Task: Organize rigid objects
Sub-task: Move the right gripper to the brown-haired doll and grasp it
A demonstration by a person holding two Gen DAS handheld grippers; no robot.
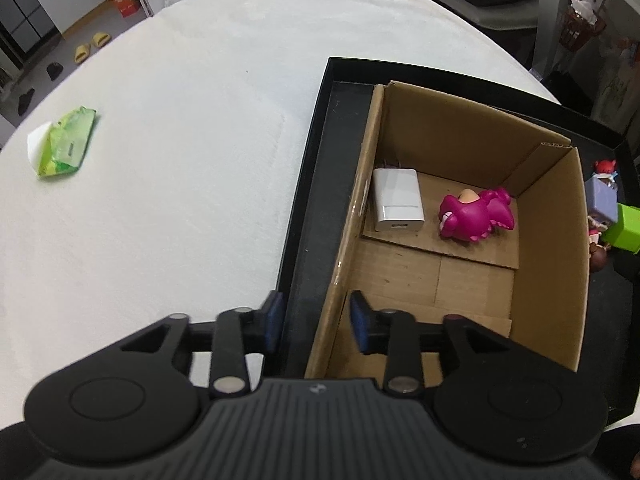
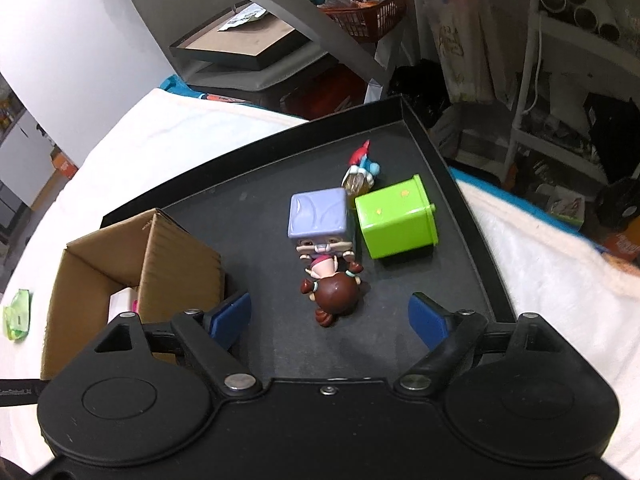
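A cardboard box (image 1: 552, 240) stands inside a black tray (image 1: 308, 208). In the box lie a white charger (image 1: 398, 200) and a magenta toy figure (image 1: 476, 214). My left gripper (image 1: 316, 322) is open and empty, its fingers straddling the box's near left wall. In the right wrist view the black tray (image 2: 460, 184) holds a brown-haired doll (image 2: 336, 294), a lilac cube-headed figure (image 2: 320, 220), a green cube tin (image 2: 396, 218) and a small red-and-blue figure (image 2: 362, 168). My right gripper (image 2: 330, 320) hovers open just short of the doll, which lies between its fingers' line.
A green wipes packet (image 1: 66, 142) lies on the white cloth (image 1: 180, 160) far to the left. The cardboard box (image 2: 120, 264) sits left of my right gripper. Beyond the table's edge are shelves, a red basket (image 2: 370, 8) and floor clutter.
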